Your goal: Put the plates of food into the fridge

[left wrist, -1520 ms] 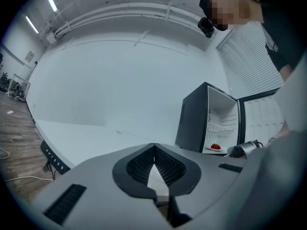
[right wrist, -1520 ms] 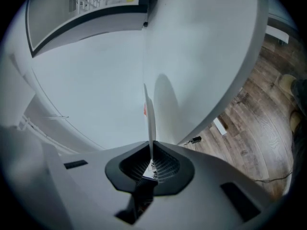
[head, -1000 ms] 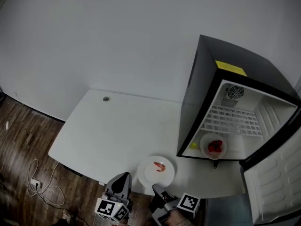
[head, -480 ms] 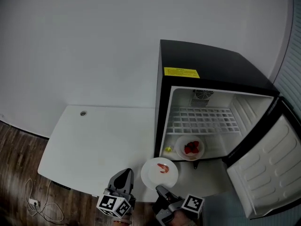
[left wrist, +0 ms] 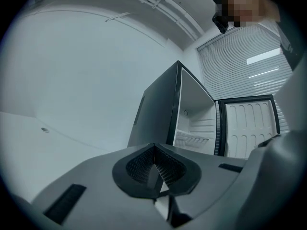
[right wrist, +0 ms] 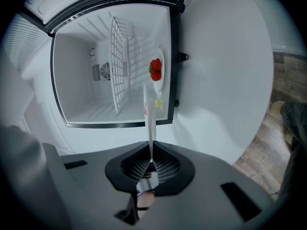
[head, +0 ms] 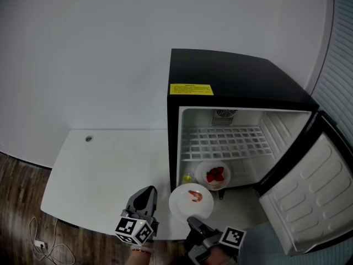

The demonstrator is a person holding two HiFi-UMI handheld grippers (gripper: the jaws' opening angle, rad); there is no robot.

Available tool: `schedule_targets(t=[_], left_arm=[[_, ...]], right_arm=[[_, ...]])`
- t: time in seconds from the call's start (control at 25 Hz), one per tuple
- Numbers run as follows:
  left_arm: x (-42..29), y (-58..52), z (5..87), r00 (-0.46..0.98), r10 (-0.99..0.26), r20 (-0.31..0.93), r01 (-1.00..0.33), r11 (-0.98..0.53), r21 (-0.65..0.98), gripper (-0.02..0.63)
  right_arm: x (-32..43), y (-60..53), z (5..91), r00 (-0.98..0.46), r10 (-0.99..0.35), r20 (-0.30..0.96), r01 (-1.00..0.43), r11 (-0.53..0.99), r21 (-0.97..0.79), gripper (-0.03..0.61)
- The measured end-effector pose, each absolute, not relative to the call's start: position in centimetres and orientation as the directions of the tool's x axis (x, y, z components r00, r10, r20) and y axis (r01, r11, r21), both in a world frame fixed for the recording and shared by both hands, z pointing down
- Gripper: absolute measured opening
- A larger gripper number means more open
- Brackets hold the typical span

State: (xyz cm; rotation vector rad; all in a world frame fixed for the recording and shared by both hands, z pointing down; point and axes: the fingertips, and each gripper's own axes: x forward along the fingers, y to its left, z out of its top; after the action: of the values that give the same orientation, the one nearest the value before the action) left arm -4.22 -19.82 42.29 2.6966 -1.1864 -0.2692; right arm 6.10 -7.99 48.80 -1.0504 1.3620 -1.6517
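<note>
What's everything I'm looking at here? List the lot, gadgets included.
black mini fridge with a white inside: one, black, on the table's right part, door open
wire shelf: one, white, inside the fridge
white plate of red food: one, on the fridge floor
small yellow item: one, left of that plate
white plate with a pink shrimp-like piece: one, in front of the fridge opening
white table: one
wooden floor: brown, with a pale cable
left gripper: one, dark grey, shut, empty
right gripper: one, dark grey, clamped on the shrimp plate's rim
</note>
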Motion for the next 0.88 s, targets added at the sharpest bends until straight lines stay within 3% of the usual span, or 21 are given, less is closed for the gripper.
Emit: schedule_targets(t=[0.88], left_arm=[[-1.4,-24.2,40.8,0.660,-0.746,-0.092,-0.710,-0.659,0.249,0.006]], right_arm=[[10.8,-8.9,41.4,-0.405,-0.909,0.095,-0.007,-0.101,-0.995,0.017]])
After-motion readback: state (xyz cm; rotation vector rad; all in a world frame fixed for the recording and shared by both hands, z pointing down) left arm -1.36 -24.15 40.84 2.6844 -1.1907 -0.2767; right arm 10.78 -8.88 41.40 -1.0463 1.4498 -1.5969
